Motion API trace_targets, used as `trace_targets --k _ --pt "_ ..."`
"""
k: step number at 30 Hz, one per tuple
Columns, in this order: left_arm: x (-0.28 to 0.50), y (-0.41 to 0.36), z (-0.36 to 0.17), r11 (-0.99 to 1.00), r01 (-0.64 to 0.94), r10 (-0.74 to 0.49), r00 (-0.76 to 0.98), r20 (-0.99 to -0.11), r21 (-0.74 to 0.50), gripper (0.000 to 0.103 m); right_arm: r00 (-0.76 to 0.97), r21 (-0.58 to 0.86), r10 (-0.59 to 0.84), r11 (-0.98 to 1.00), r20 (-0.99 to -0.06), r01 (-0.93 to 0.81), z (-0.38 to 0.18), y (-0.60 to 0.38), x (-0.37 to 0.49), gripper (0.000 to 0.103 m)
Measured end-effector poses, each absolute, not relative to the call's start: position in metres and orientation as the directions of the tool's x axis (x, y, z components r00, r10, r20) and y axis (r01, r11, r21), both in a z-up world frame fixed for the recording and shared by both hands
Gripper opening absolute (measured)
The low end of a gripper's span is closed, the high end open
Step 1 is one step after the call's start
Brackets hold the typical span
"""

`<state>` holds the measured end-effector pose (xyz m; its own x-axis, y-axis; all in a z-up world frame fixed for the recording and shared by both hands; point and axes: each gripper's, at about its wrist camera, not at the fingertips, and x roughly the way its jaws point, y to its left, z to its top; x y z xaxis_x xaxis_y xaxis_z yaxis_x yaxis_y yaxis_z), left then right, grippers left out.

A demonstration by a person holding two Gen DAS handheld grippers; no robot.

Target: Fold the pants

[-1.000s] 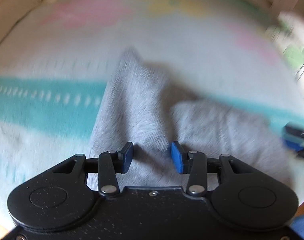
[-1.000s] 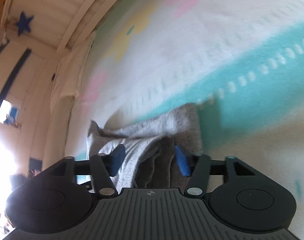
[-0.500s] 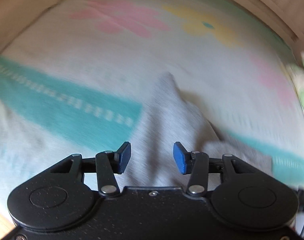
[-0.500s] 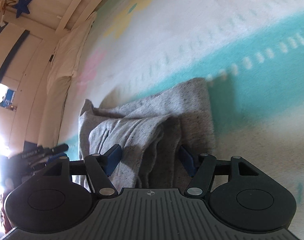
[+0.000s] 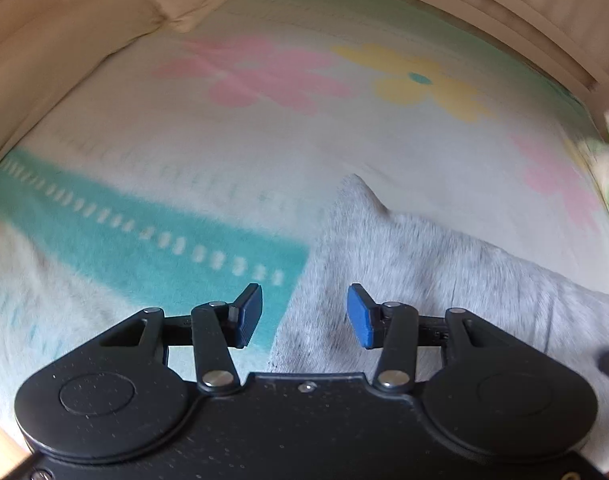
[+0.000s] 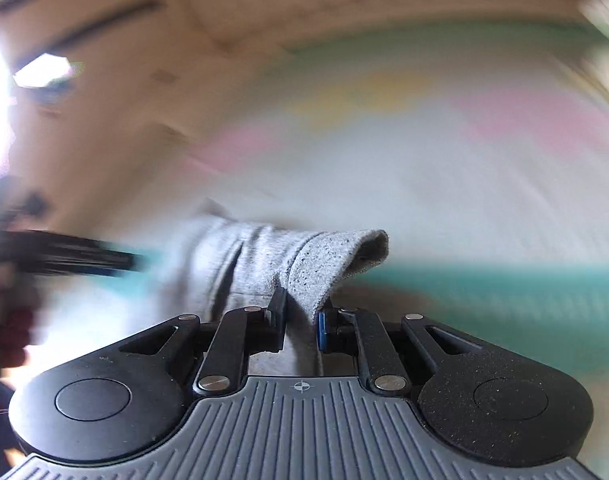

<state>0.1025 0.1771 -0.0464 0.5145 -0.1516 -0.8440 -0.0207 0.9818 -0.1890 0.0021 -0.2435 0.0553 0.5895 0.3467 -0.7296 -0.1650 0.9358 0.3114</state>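
Note:
Grey speckled pants (image 5: 416, 264) lie bunched on a pastel blanket (image 5: 264, 152). In the left wrist view my left gripper (image 5: 304, 316) hangs open above the pants' left edge, nothing between its blue pads. In the right wrist view my right gripper (image 6: 300, 316) has its jaws closing on a folded edge of the pants (image 6: 324, 264), and the fabric is pinched between the pads and lifted into a raised flap. The left gripper shows as a dark blur (image 6: 64, 256) at the left of that view. That frame is heavily motion-blurred.
The blanket carries a teal stripe (image 5: 152, 236), a pink flower (image 5: 256, 76) and a yellow flower (image 5: 420, 80). A beige cushion (image 5: 64, 40) and a wooden rail (image 5: 504, 12) border it at the back. A green-and-white cloth (image 5: 608, 168) lies at the right edge.
My right gripper went from open around the pants fold to pinching it, rolling and rising with the fabric. My left gripper drifted up and left off the pants, staying open.

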Motion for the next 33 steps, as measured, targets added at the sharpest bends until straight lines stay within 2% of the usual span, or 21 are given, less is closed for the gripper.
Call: trace_targets --k 2,4,7,11,15,18,21,24,27,29,30,33 --pt "0.100 0.168 -0.055 0.981 0.022 -0.179 0.480 -0.859 -0.193 0.054 0.527 0.291 0.292 0.953 -0.798 -0.087 0.026 -0.250 0.010 0.015" --pt "0.094 0.159 -0.066 0.972 0.076 -0.234 0.426 -0.874 -0.223 0.054 0.518 0.335 0.319 0.940 -0.794 -0.065 0.018 -0.254 0.009 0.015" --pt "0.084 0.148 -0.075 0.956 0.152 -0.289 0.356 -0.889 -0.251 0.054 0.517 0.309 0.306 0.948 -0.799 -0.084 0.026 -0.256 0.008 0.015" --pt "0.072 0.136 -0.095 0.960 0.262 -0.180 0.297 -0.938 -0.101 0.057 0.496 0.328 0.307 0.944 -0.812 -0.048 0.024 -0.261 0.014 0.018" --pt "0.063 0.144 -0.089 0.948 0.303 -0.182 0.288 -0.940 -0.091 0.058 0.495 0.328 0.296 0.945 -0.817 -0.023 0.026 -0.257 0.017 0.019" --pt "0.058 0.159 -0.079 0.963 0.245 -0.190 0.324 -0.927 -0.112 0.053 0.555 0.295 0.249 0.955 -0.794 -0.007 0.040 -0.258 0.003 0.020" --pt "0.045 0.156 -0.064 0.952 0.271 -0.244 0.405 -0.881 -0.140 0.054 0.654 0.186 0.189 0.980 -0.733 -0.075 0.062 -0.248 -0.016 0.020" --pt "0.026 0.134 -0.060 0.922 0.354 -0.306 0.413 -0.858 -0.158 0.054 0.653 0.206 0.268 0.963 -0.709 -0.171 0.069 -0.238 -0.026 0.020" --pt "0.010 0.108 -0.068 0.888 0.446 -0.312 0.394 -0.865 -0.117 0.056 0.552 0.203 0.299 0.952 -0.778 -0.230 0.054 -0.228 -0.027 0.020" --pt "0.002 0.092 -0.082 0.874 0.483 -0.256 0.363 -0.896 -0.054 0.058 0.458 0.155 0.254 0.958 -0.852 -0.243 0.033 -0.223 -0.026 0.021" --pt "-0.001 0.087 -0.090 0.869 0.494 -0.221 0.350 -0.910 -0.021 0.062 0.461 0.161 0.257 0.958 -0.849 -0.238 0.027 -0.225 -0.029 0.022" --pt "-0.009 0.080 -0.091 0.837 0.546 -0.200 0.368 -0.908 0.037 0.063 0.476 0.206 0.288 0.954 -0.831 -0.218 0.033 -0.235 -0.030 0.022"
